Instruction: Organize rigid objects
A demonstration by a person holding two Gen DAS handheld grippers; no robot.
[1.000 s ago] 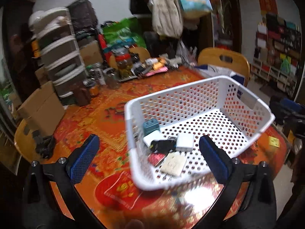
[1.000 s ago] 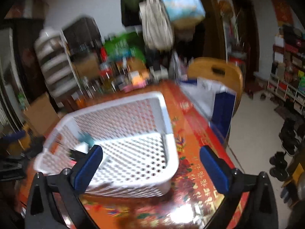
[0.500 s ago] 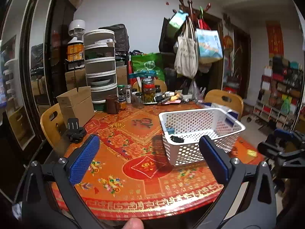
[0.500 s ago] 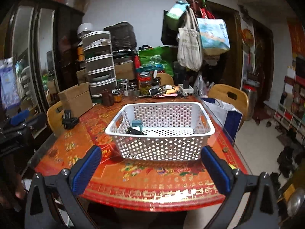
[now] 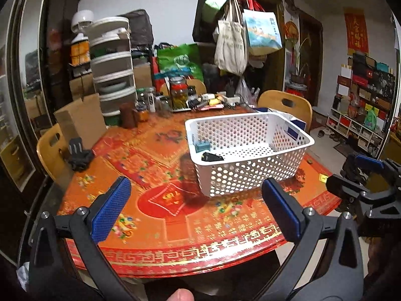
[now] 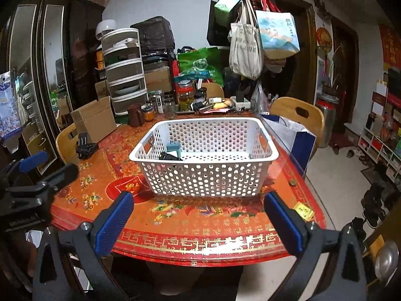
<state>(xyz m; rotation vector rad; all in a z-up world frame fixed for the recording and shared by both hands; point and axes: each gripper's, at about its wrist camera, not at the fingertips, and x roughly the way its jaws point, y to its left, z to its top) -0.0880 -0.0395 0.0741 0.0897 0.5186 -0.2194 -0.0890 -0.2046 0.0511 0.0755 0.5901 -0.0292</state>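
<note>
A: What is different from a second ago?

B: Both tools have pulled well back. A second ago the left wrist view looked straight down into the white perforated plastic basket (image 5: 248,150); now the basket sits in the middle of the frame, seen from the side, with a wide stretch of the round red and gold patterned table (image 5: 175,225) in front of it.

A: And the tools themselves?

B: The left gripper (image 5: 195,213) is spread wide with nothing between its blue pads (image 5: 110,210). The right gripper (image 6: 198,223) is equally spread and bare (its blue tip also shows at the right edge of the left view).

A: Where are the rigid objects?

B: In the basket's left end: a small teal block (image 6: 173,148) standing by the wall and a flat black item (image 6: 168,156) just beside it. The other pieces are hidden behind the near wall now.

A: So what does that mean?

B: I judge the sorting done, or nearly so: the objects lie in the basket, and near it I see only a yellow scrap (image 6: 303,210) at lower right, well apart from it.
</note>
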